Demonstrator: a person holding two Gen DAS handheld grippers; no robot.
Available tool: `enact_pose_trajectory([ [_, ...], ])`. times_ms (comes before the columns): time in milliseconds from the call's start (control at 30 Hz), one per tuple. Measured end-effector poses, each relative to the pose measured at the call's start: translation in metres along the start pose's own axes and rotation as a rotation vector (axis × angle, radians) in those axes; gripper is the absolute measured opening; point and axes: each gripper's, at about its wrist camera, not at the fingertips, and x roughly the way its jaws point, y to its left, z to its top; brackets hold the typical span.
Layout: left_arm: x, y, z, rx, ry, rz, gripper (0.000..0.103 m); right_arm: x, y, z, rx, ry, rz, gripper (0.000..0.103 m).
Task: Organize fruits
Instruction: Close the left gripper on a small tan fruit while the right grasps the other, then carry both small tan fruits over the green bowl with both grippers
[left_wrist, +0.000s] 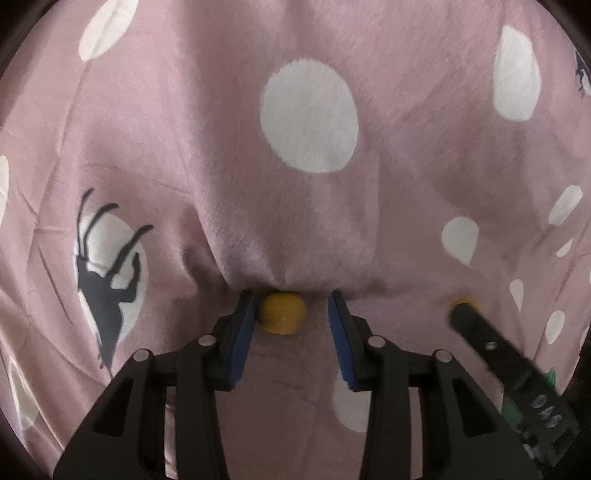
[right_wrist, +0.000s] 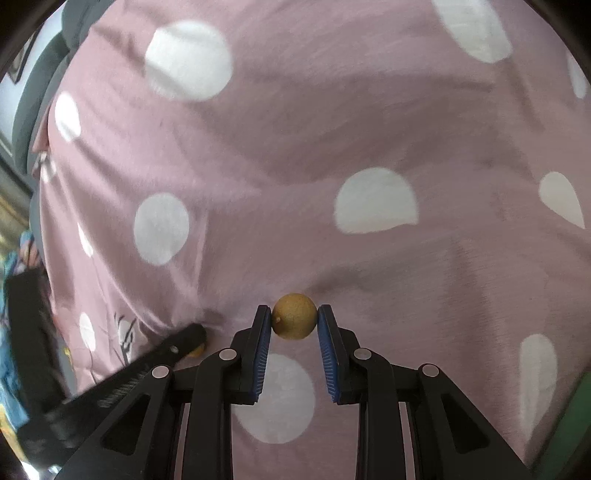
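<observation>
A small round yellow fruit (left_wrist: 282, 313) lies on the pink cloth between the blue pads of my left gripper (left_wrist: 291, 300). The left pad touches it and a gap shows at the right pad, so this gripper is open. My right gripper (right_wrist: 294, 311) is shut on a second small brownish-yellow fruit (right_wrist: 294, 316), with both pads pressed against its sides. In the left wrist view a finger of the right gripper (left_wrist: 480, 332) reaches in from the right, a bit of yellow at its tip. In the right wrist view a left gripper finger (right_wrist: 177, 347) shows low on the left.
A rumpled pink cloth with white dots (left_wrist: 310, 118) covers the whole surface and folds up just beyond the left fruit. A dark deer-like print (left_wrist: 107, 288) lies to the left. Something green (right_wrist: 569, 424) sits at the lower right edge, and colourful clutter (right_wrist: 14, 280) at the far left.
</observation>
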Motion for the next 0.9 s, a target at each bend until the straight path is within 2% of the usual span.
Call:
enact_pose_trajectory([
  [133,0.007,-0.002,0.0,0.002,-0.019,0.045,0.026,-0.007,-0.009,0.0,0.011,-0.003,0.007,0.027],
  [333,0.007,-0.011,-0.006,0.022,-0.018,0.075,0.026,-0.006,-0.006,0.003,0.005,-0.005,-0.004,0.027],
  [467,-0.017,-0.021,-0.017,0.043,-0.034,0.057,0.026,-0.018,-0.014,-0.004,0.014,0.011,-0.029,0.027],
  [533,-0.03,-0.028,-0.028,0.066,-0.042,0.06,0.027,-0.03,-0.016,-0.009,0.009,0.01,-0.06,0.028],
  [667,-0.05,-0.035,-0.057,0.087,-0.046,0.066,0.027,-0.054,-0.018,-0.032,0.019,0.002,-0.055,0.028],
  [900,-0.057,-0.035,-0.108,0.109,-0.032,0.045,0.027,-0.083,-0.023,-0.077,0.009,-0.022,-0.11,0.028],
])
